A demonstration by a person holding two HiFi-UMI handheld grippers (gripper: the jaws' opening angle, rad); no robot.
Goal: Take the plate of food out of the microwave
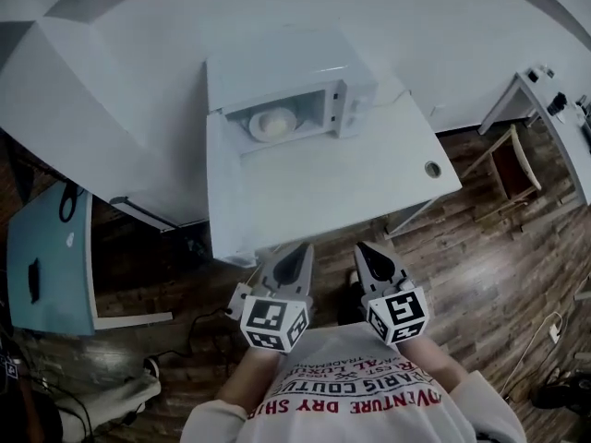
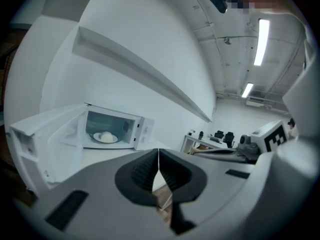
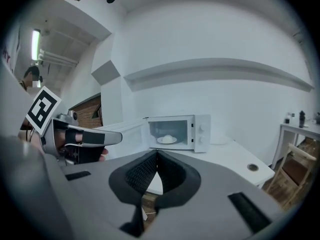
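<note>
A white microwave (image 1: 288,81) stands at the back of a white table (image 1: 369,178), its door (image 1: 222,187) swung wide open to the left. Inside it sits a plate of food (image 1: 272,124), a pale round mound on a white plate (image 2: 105,137) (image 3: 167,139). Both grippers hover well short of the table's near edge, close to the person's chest. The left gripper (image 1: 297,257) is shut with its jaws touching and nothing between them (image 2: 158,159). Likewise the right gripper (image 1: 367,255) is shut and empty (image 3: 156,160).
The table has a round cable hole (image 1: 433,168) near its right edge. A wooden chair (image 1: 511,164) and a white side table (image 1: 545,109) stand to the right. A teal-topped desk (image 1: 51,257) sits at the left over wood flooring.
</note>
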